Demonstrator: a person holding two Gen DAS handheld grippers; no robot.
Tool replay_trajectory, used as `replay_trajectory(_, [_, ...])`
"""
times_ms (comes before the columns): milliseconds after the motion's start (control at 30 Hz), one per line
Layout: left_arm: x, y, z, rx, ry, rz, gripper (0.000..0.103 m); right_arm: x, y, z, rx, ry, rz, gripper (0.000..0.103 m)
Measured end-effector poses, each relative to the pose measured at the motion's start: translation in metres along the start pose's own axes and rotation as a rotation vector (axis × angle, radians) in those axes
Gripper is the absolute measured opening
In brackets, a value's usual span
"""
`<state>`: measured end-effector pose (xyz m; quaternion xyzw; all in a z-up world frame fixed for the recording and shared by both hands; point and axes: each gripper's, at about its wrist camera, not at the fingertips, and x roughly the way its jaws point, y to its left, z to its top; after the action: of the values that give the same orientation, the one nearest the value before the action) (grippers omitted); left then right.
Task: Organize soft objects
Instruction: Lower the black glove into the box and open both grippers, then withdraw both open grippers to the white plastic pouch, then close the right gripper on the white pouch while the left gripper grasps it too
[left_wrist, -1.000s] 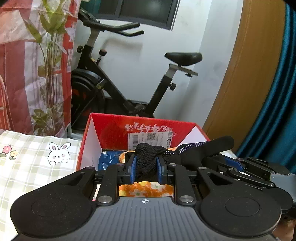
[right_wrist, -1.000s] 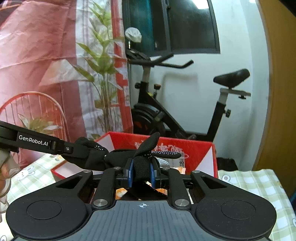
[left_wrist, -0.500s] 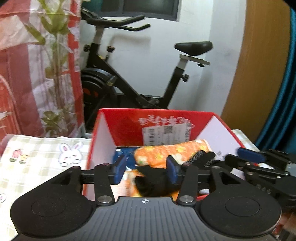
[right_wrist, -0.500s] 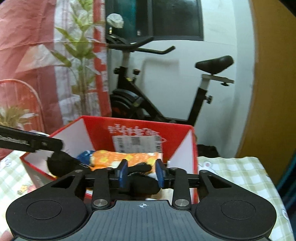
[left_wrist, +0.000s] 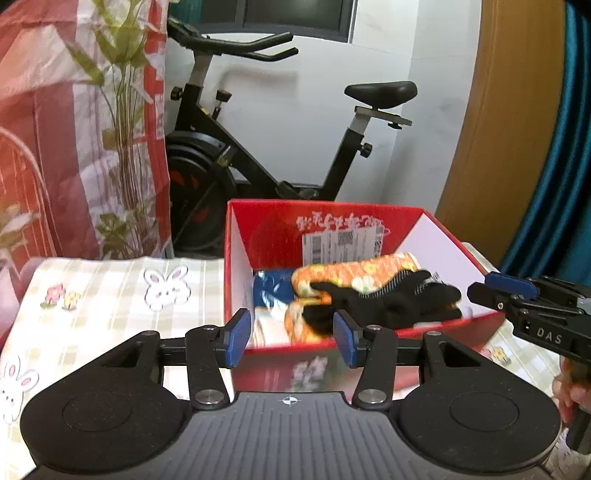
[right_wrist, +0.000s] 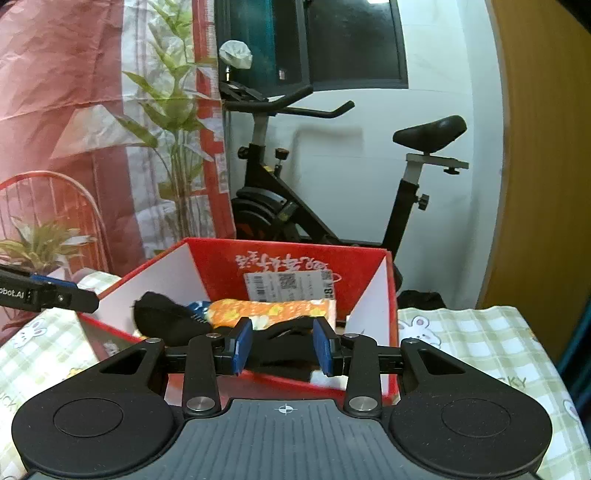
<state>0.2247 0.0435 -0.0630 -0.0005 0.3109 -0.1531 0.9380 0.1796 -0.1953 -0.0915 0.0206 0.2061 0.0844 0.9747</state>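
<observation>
A black glove (left_wrist: 391, 301) lies inside the red box (left_wrist: 369, 334), on top of an orange flowered cloth (left_wrist: 354, 271) and a blue cloth (left_wrist: 271, 290). My left gripper (left_wrist: 291, 338) is open and empty at the box's near wall. My right gripper (right_wrist: 282, 343) is open at the box's near edge, with the glove (right_wrist: 166, 321) lying loose beyond its pads. The right gripper also shows at the right of the left wrist view (left_wrist: 517, 291).
The box stands on a checked tablecloth with rabbit prints (left_wrist: 110, 291). An exercise bike (left_wrist: 277, 147) stands behind the table. A red and white plastic sheet with plants (left_wrist: 74, 129) hangs at the left. A wooden door (right_wrist: 546, 184) is at the right.
Both grippers were shut on the black glove above the box. They opened and let it go, it dropped into the box, and both grippers have pulled back.
</observation>
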Motion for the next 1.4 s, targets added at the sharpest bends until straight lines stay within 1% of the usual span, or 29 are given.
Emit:
replay_trajectory(200, [-0.01,0.019,-0.019,-0.046,0.032,-0.011,0.052,-0.019,0.013,-0.009,-0.013,-0.005,0.034,0.034])
replay_trajectory(433, [-0.006,0.035,-0.044,-0.089,0.076,-0.008,0.052,-0.029,0.03,-0.028,-0.037,0.016,0.071,0.034])
replay_trajectory(567, [-0.001,0.041,-0.055,-0.113,0.106,-0.011,0.052,-0.026,0.038,-0.041,-0.045,0.052,0.091,0.034])
replay_trajectory(800, [0.008,0.047,-0.073,-0.141,0.151,-0.023,0.052,-0.015,0.048,-0.069,-0.021,0.128,0.108,0.034])
replay_trajectory(967, [0.015,0.049,-0.084,-0.159,0.186,-0.035,0.052,-0.008,0.053,-0.081,-0.008,0.167,0.121,0.034])
replay_trajectory(1167, [0.029,0.045,-0.098,-0.19,0.222,-0.065,0.052,0.002,0.06,-0.097,0.022,0.234,0.145,0.034])
replay_trajectory(1267, [0.037,0.042,-0.105,-0.206,0.242,-0.081,0.052,0.007,0.063,-0.102,0.048,0.266,0.159,0.042])
replay_trajectory(1333, [0.042,0.04,-0.108,-0.205,0.248,-0.092,0.052,0.013,0.065,-0.105,0.06,0.298,0.178,0.05])
replay_trajectory(1400, [0.046,0.039,-0.111,-0.205,0.253,-0.1,0.052,0.019,0.066,-0.107,0.065,0.33,0.189,0.051])
